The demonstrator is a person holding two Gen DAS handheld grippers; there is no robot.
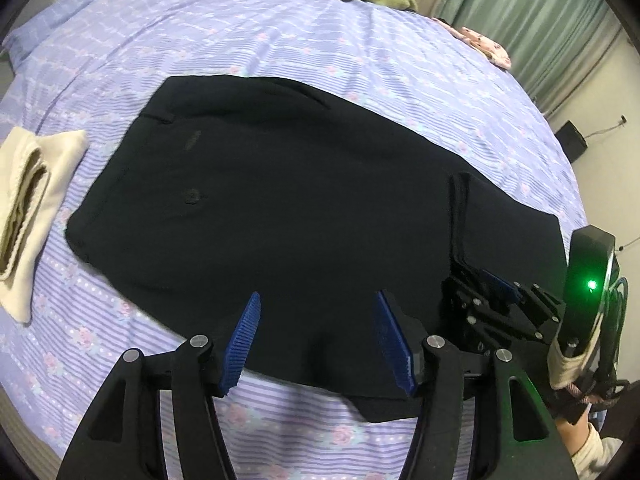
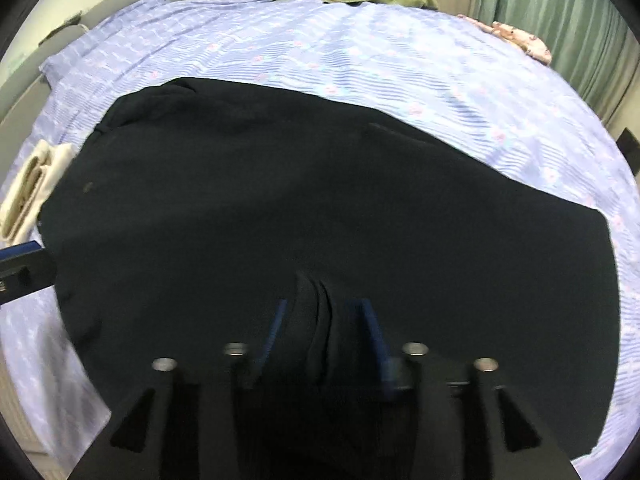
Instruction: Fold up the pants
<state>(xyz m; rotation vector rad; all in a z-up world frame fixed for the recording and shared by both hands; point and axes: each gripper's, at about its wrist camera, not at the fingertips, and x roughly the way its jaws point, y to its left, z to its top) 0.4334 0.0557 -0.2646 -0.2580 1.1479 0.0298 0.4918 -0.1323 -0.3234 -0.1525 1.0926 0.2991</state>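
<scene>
Striped lilac bedsheet bears smooth black pants; both ribbed tools gape.

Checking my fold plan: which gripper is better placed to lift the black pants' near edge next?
Probably the right gripper: a ridge of the black pants stands between its parted jaws. The left gripper is open over flat cloth.

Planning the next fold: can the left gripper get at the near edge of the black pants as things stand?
Probably yes. The left gripper hangs open right over the near edge of the black pants, nothing between its blue fingers and the cloth. The right gripper works further right, apart from it.
</scene>
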